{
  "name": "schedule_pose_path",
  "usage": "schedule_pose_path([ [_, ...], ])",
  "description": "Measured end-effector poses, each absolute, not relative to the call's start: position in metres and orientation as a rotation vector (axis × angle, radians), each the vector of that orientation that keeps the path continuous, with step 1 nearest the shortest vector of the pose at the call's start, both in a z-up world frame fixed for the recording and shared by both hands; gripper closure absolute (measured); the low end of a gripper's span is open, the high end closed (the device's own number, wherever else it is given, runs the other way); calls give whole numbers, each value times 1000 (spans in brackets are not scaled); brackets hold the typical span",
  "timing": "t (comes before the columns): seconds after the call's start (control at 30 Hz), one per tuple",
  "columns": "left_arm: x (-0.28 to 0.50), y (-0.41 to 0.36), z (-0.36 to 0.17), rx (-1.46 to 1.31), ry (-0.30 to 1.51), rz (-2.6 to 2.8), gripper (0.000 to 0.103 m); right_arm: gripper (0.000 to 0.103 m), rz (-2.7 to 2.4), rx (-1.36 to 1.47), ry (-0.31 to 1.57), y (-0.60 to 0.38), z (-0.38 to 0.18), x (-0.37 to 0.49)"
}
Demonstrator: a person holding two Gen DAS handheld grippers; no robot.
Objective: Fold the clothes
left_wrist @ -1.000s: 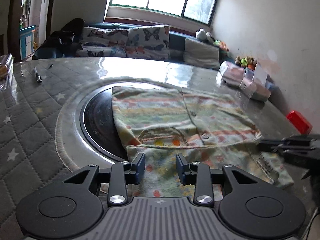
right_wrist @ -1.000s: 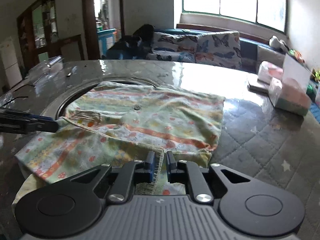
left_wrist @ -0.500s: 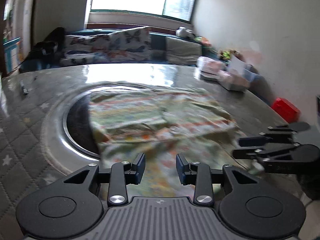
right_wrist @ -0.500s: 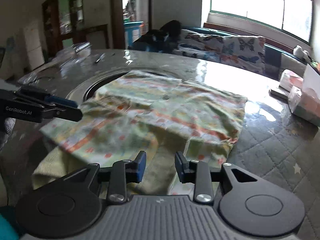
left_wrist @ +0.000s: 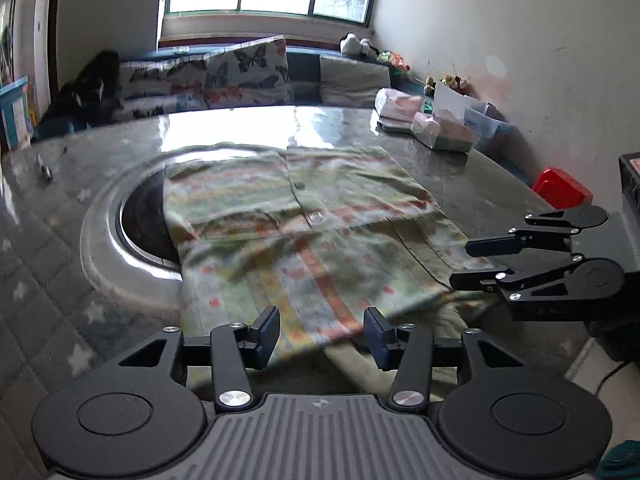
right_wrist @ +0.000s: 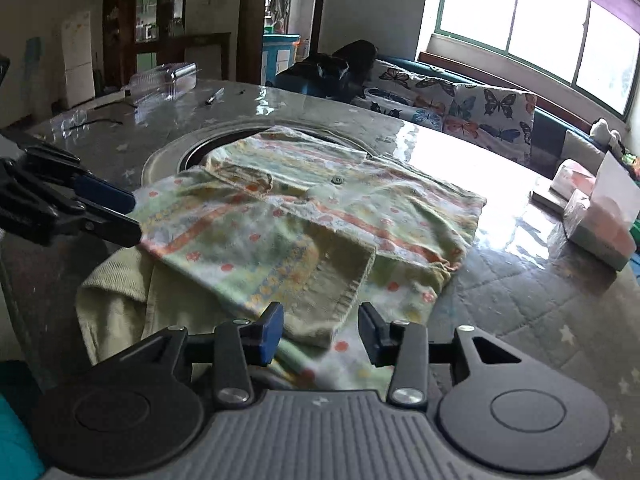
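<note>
A pastel shirt (left_wrist: 304, 216) with coloured stripes, dots and buttons lies flat on the grey quilted table (left_wrist: 52, 264), its near part folded over. In the right wrist view the shirt (right_wrist: 320, 208) has a ribbed sleeve cuff (right_wrist: 340, 296) lying loose just ahead of my right gripper (right_wrist: 320, 334). That gripper's jaws are opening and its pads touch no cloth. My left gripper (left_wrist: 322, 334) hovers over the shirt's near hem, its jaws opening too, and grips nothing. Each gripper shows in the other's view: the right gripper (left_wrist: 464, 265) at the shirt's right edge, the left gripper (right_wrist: 132, 218) at its left edge.
A round dark recess with a metal rim (left_wrist: 136, 224) lies partly under the shirt. Tissue packs and boxes (left_wrist: 436, 128) stand at the far right, a red box (left_wrist: 564, 192) beyond the edge. A pen (right_wrist: 214, 96) and clear plastic container (right_wrist: 164, 80) lie far left. A cushioned sofa (left_wrist: 240, 76) runs behind.
My right gripper, shut on the sleeve cuff a second ago, has opened and let it drop onto the shirt. My left gripper's jaws have widened. Both grippers drew back toward the near edge.
</note>
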State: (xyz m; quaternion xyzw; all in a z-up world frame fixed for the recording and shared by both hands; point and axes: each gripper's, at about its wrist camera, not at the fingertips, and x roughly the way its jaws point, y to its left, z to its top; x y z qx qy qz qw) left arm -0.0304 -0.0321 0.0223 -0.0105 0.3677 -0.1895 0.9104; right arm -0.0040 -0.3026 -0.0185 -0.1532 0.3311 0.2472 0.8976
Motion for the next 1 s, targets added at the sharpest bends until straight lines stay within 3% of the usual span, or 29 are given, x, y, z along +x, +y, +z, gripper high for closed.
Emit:
schedule_pose_path([
  [0.3,-47,-36,12,-96,876,-436,55,58,517,-406,680,-309,-19,-29],
  [0.5,-44,-41,3,-159,951,-477,87,57,546,-469,676,-306,-26,-44],
  [0.53,-43,-41,5,-169,951,-484,91,50,553,-477,676,-305,-27,-46],
  [0.57,-42,-40,9,-181,943,-491,92,42,559,-486,675,-304,-29,-48],
  [0.9,-5,-26,48,-301,855,-516,93,42,644,-518,581,-280,-28,-41],
  [1.0,7,-23,50,-321,856,-520,93,48,659,-483,562,-274,-27,-31],
])
